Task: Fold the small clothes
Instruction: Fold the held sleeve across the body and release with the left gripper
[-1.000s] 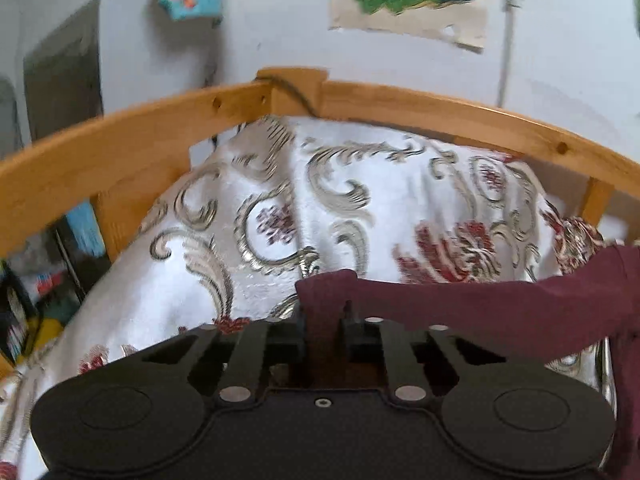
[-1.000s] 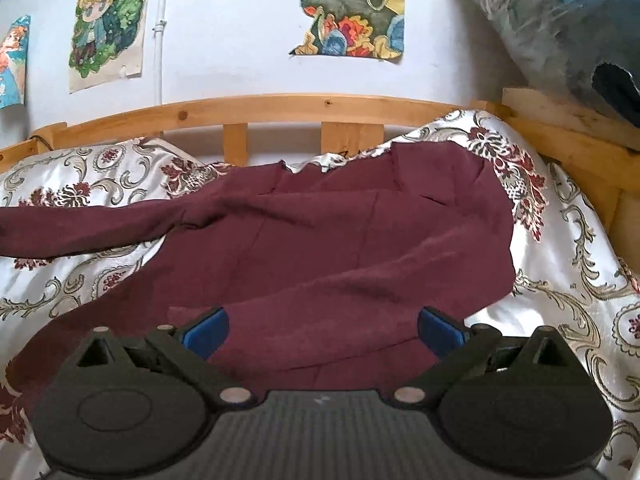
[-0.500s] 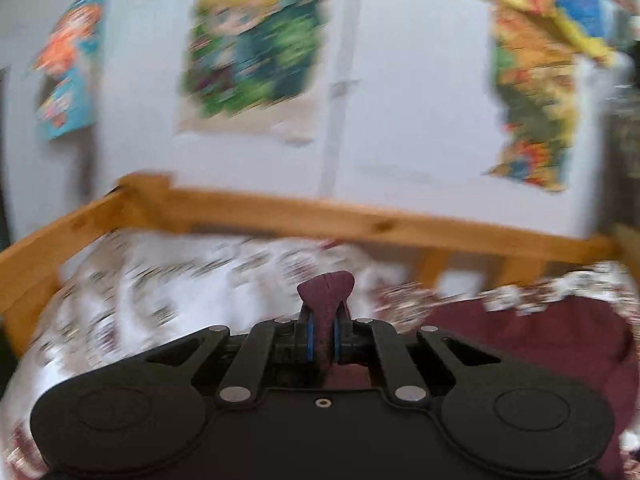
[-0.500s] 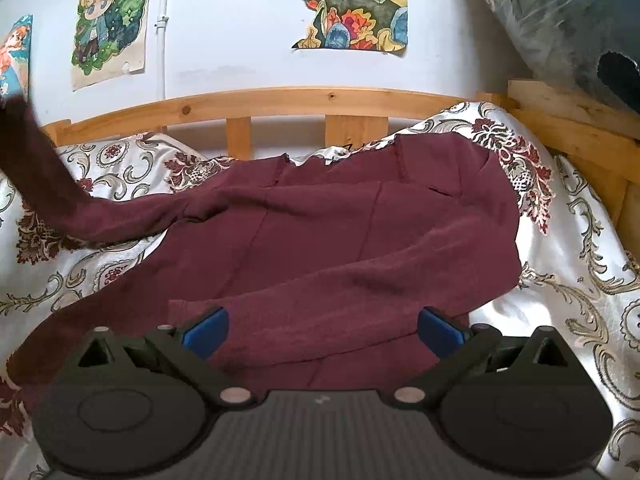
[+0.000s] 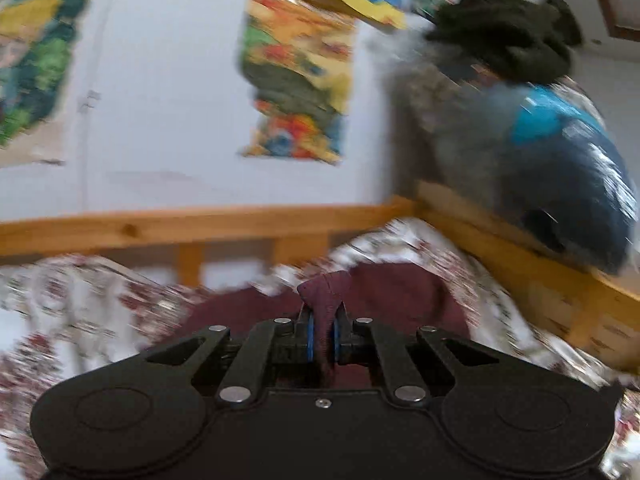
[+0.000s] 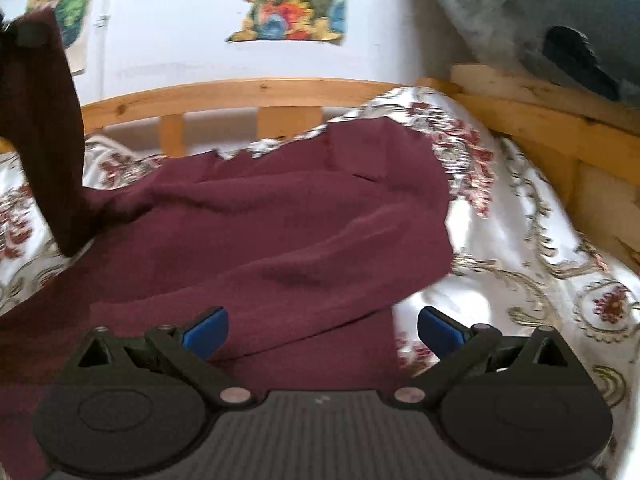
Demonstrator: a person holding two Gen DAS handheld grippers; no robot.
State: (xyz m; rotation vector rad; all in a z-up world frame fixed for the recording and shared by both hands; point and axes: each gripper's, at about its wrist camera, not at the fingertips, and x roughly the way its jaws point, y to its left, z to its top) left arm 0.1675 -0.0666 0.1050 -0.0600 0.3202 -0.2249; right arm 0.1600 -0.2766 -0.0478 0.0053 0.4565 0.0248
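Near: left gripper (image 5: 322,334) clamped on sleeve (image 5: 325,286); right gripper (image 6: 322,330) gaped empty over maroon garment (image 6: 280,232) | Far: garment spread on patterned bedspread (image 6: 520,240) | Risk: thin pinch — sleeve might slip mid-fold | Unclear: left view blurred; near hem hidden.

Maroon garment (image 6: 260,224) spread on bedspread, one sleeve (image 6: 52,132) lifted

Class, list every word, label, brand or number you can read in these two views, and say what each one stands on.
None can be read.
Wall posters: cartoon artwork only, blurred; no lettering made out.
Blue patch on the bagged bundle: any print is too smeared to read.
Maroon garment and patterned bedspread: no text.
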